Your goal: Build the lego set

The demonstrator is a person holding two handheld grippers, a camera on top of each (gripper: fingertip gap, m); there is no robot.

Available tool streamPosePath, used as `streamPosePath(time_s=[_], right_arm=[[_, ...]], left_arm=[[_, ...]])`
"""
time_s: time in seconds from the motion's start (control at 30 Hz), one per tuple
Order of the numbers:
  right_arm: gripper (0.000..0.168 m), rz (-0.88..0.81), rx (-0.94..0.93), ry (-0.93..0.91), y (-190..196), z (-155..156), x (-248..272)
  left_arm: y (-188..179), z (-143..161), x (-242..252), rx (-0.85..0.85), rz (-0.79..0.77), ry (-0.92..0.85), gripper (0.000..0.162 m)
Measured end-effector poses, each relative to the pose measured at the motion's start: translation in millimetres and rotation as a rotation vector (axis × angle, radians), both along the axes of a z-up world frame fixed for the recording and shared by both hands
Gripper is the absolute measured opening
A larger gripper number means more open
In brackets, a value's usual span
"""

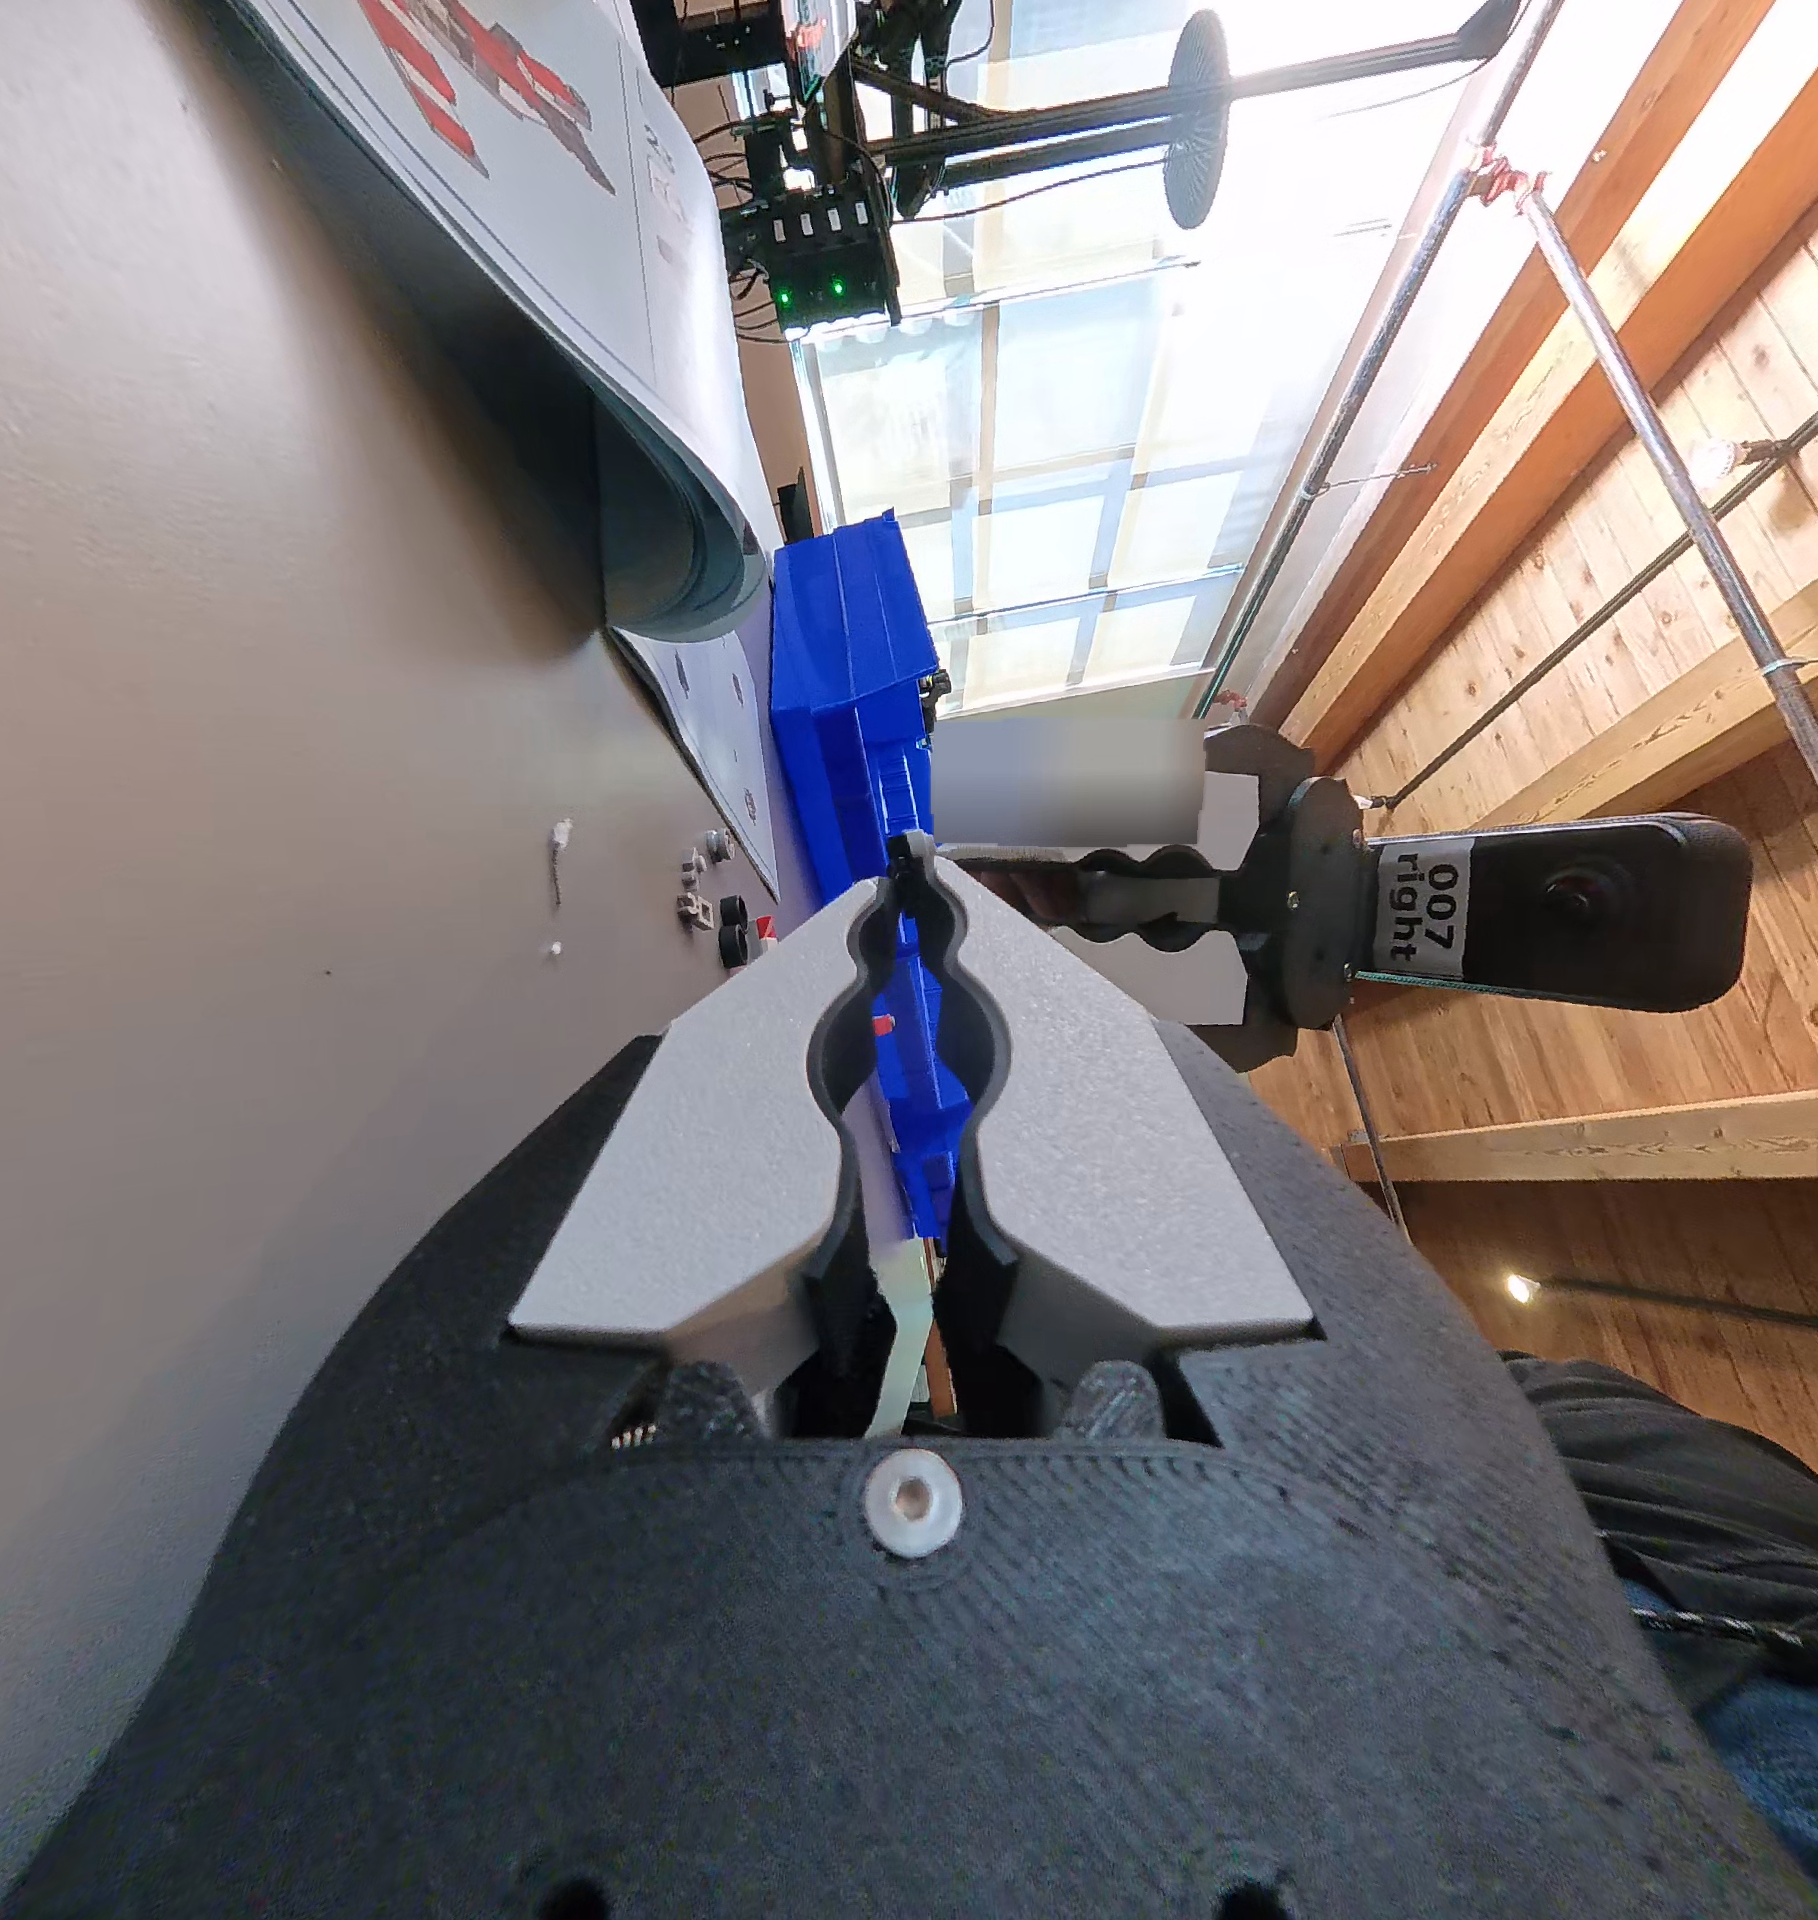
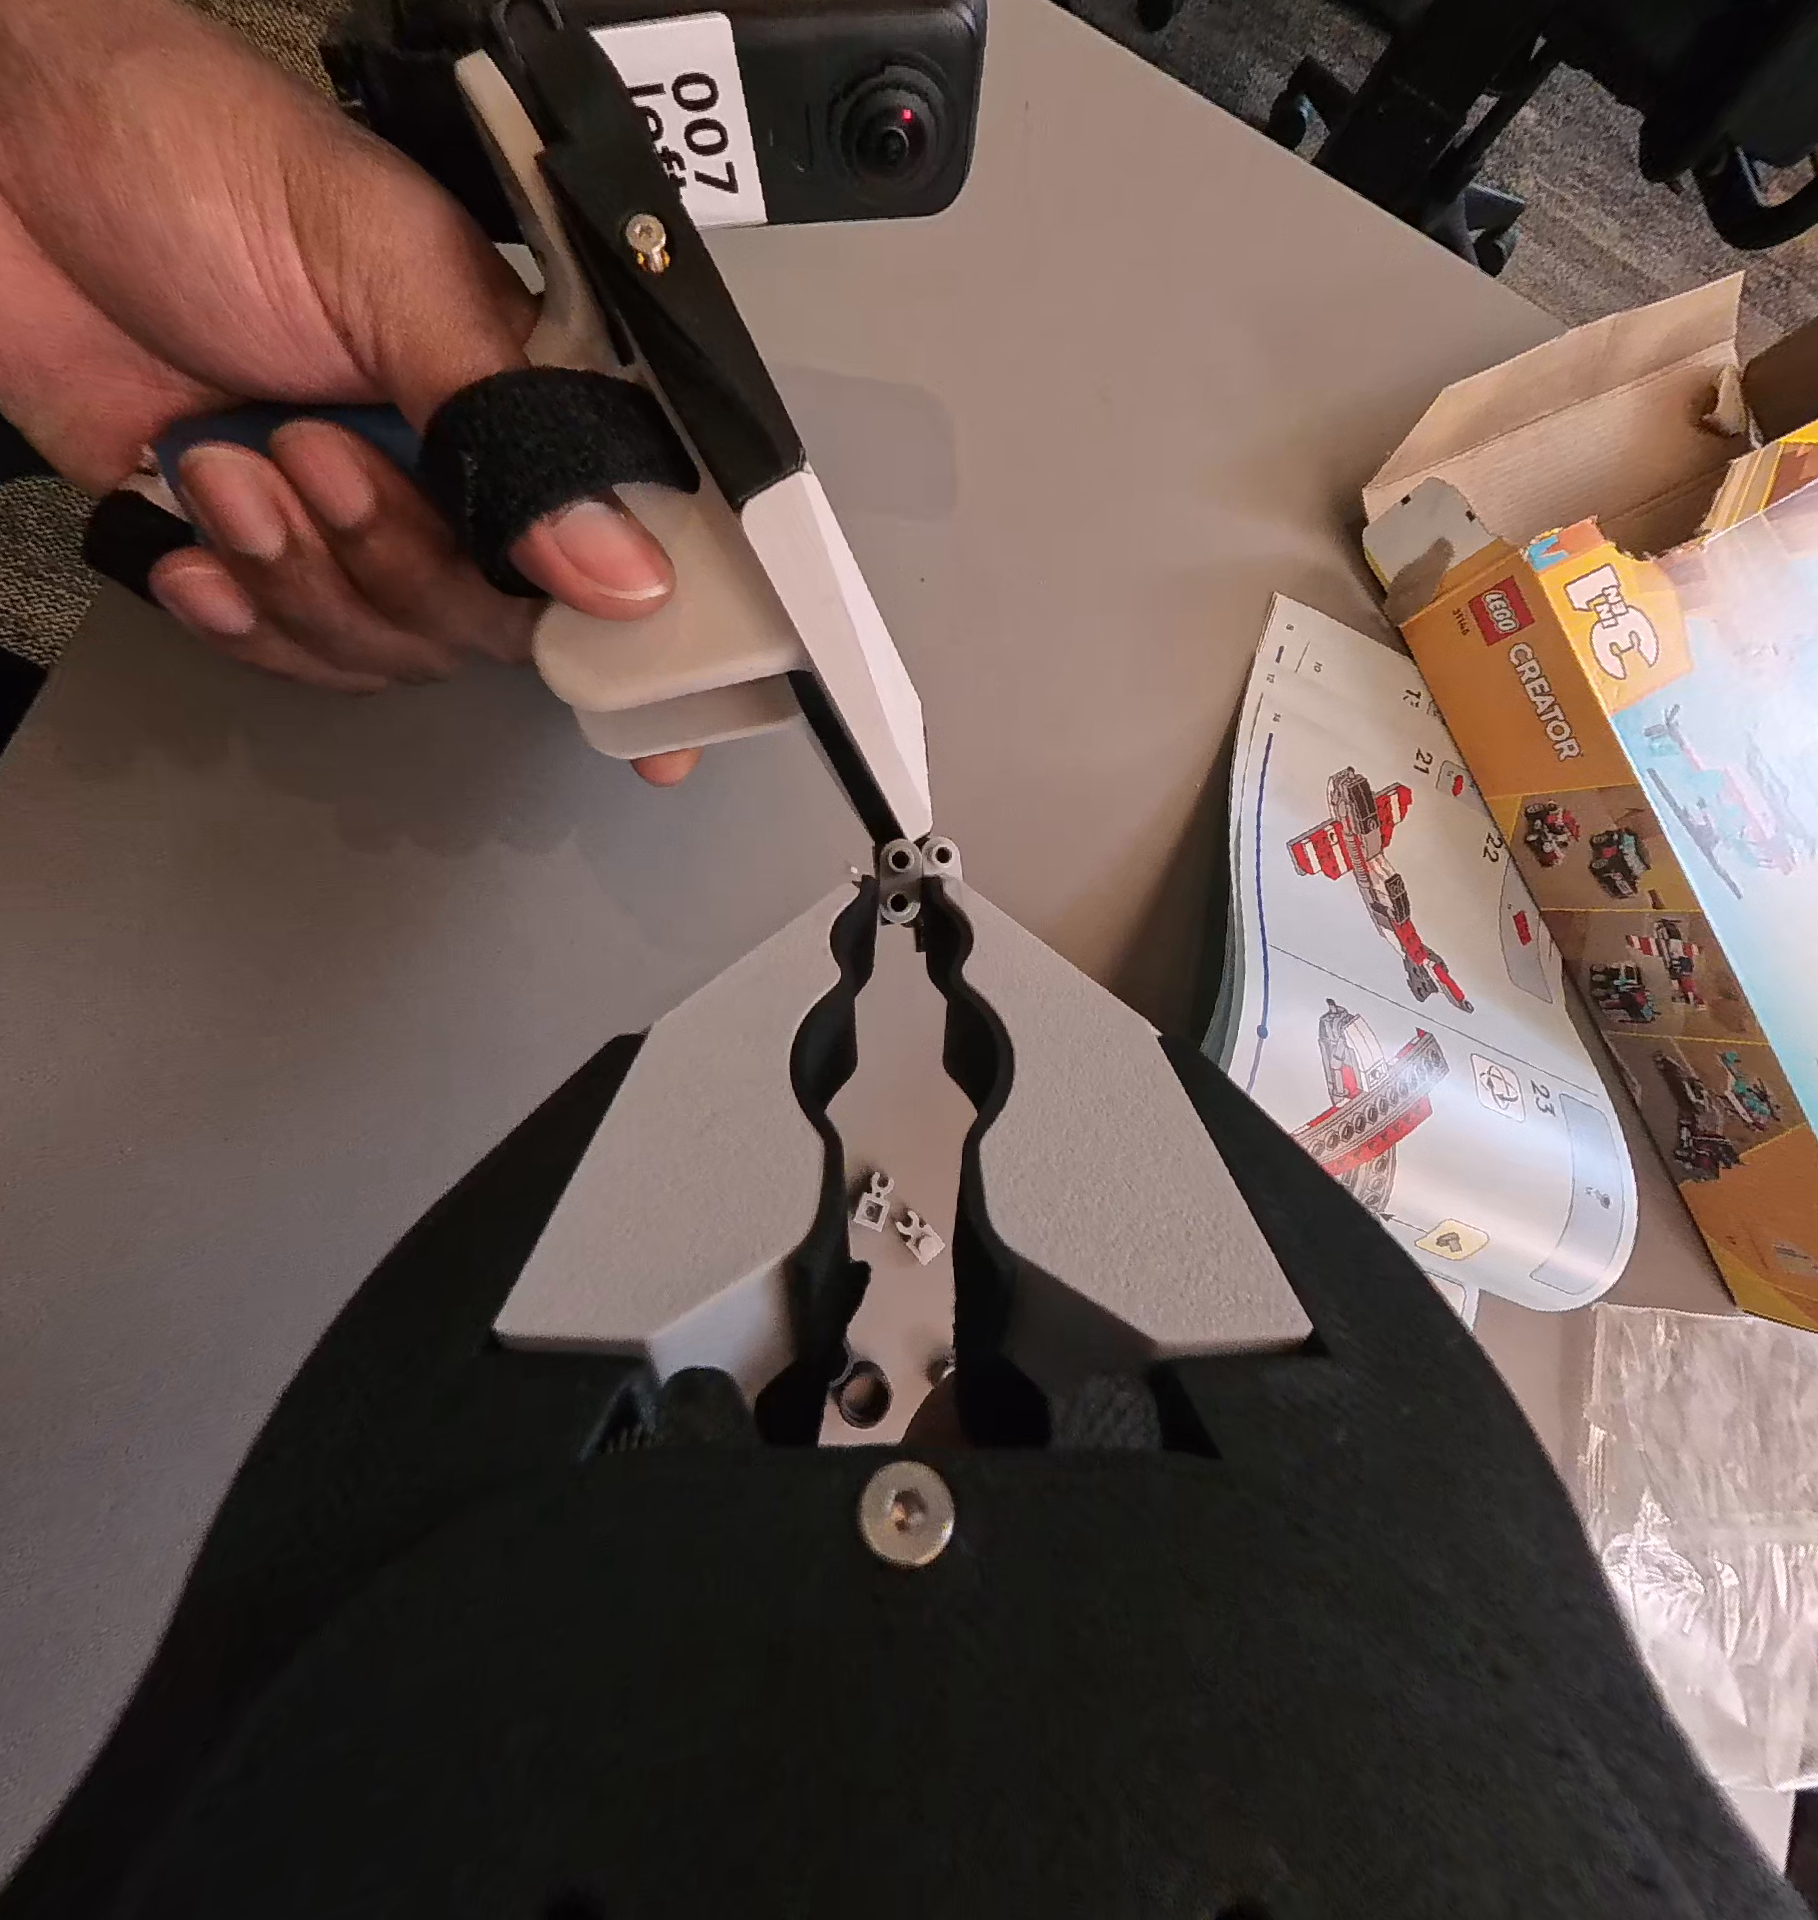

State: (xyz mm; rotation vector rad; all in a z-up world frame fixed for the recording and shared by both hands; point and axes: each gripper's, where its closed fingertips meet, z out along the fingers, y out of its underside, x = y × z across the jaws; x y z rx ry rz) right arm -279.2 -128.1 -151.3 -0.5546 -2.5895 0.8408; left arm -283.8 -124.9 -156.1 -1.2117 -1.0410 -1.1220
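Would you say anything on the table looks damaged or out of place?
Yes: the cardboard set box at the right has a ragged, torn-open end flap, and the instruction booklet beside it curls up instead of lying flat.

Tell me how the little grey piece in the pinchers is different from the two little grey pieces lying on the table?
The held grey piece is pinched up in the air where the right gripper and left gripper tips meet; the two loose grey pieces lie flat on the table, touched by nothing. The held piece shows four round studs in a block; each loose piece looks like a small single square with a clip. All are light grey Lego parts.
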Motion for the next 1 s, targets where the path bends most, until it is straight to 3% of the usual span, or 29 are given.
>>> streamPosePath(time_s=[1.0], right_arm=[[0.011,-0.039,-0.004,0.020,2.2,-0.4,-4.1]], left_arm=[[-0.2,-0.8,-1.9,-0.001,0.008,-0.008,0.002]])
